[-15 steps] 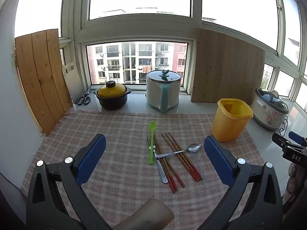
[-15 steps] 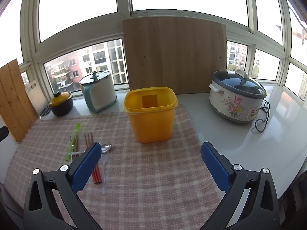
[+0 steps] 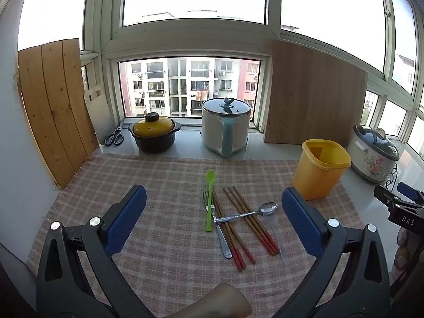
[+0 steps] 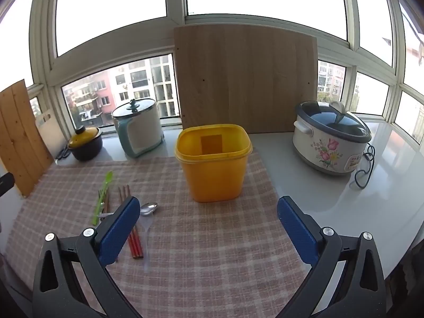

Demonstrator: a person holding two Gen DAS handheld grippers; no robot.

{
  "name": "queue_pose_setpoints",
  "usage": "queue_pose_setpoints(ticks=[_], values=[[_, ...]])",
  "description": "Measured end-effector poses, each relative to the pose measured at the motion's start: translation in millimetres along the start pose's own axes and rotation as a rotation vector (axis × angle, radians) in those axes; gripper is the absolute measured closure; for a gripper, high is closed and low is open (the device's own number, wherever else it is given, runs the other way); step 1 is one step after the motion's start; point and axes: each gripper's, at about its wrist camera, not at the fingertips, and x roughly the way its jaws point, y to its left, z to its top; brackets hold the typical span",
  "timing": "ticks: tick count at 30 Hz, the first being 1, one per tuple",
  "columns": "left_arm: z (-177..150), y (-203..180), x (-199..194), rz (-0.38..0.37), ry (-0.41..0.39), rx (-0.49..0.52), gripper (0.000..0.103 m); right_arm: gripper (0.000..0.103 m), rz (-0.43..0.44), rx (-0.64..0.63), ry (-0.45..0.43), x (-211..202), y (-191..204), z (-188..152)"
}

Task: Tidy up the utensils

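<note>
On the checked cloth (image 3: 159, 185), utensils (image 3: 233, 220) between wide left tongs (image 3: 213, 220), yellow bin (image 4: 213, 163) ahead of wide, empty right tongs (image 4: 208, 228)

"DAS" in white on right gripper (image 3: 405, 206)

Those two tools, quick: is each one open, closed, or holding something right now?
Left tool: open, holding nothing.
Right tool: open, holding nothing.
</note>
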Motion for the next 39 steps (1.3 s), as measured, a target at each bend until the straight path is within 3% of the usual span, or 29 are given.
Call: queue_pose_setpoints(ticks=[39], values=[[7.7, -1.3, 3.7, -0.006, -0.006, 0.002, 0.0, 0.001, 0.013, 0.0, 0.013, 5.4, 6.2, -0.4]])
